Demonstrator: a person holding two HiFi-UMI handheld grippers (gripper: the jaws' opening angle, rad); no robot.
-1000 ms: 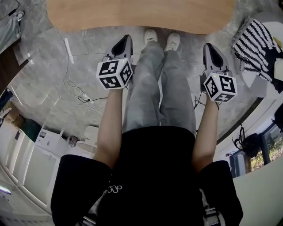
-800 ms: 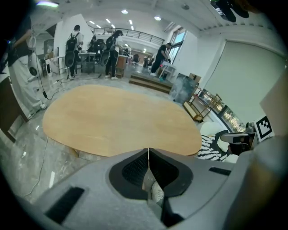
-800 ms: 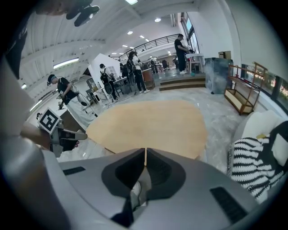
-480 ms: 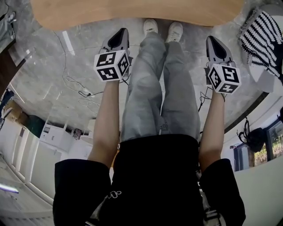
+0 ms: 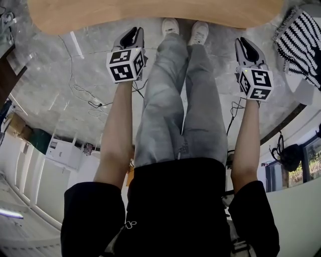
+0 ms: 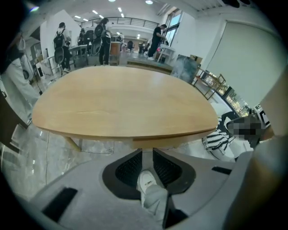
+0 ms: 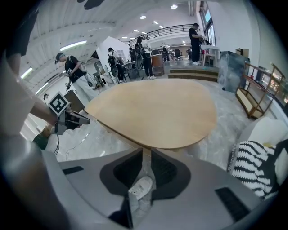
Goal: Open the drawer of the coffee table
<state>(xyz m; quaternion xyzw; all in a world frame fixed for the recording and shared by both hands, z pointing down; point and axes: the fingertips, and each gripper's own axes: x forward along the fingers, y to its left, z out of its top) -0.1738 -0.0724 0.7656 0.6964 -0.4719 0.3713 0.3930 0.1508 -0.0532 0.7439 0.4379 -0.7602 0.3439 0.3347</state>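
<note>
The coffee table [image 5: 150,12] has an oval, light wood top that fills the left gripper view [image 6: 121,103] and the right gripper view [image 7: 157,108]. Under its near rim sits a flat wooden panel [image 6: 173,143], apparently the drawer front. My left gripper [image 5: 131,34] hangs just short of the near edge, pointing down. Its jaws [image 6: 147,150] are opening, a narrow gap shows and nothing is between them. My right gripper [image 5: 244,42] hangs on the other side of the person's legs. It [image 7: 146,150] is shut and empty. The left gripper [image 7: 67,119] also shows in the right gripper view.
The person's legs and white shoes [image 5: 184,32] stand between the grippers at the table's edge. A black-and-white striped cushion [image 5: 301,45] lies at the right. Cables [image 5: 90,100] trail over the marble floor at the left. Several people stand far behind the table.
Both grippers have sunk and moved closer to the table's near edge. The arms are stretched out further.
</note>
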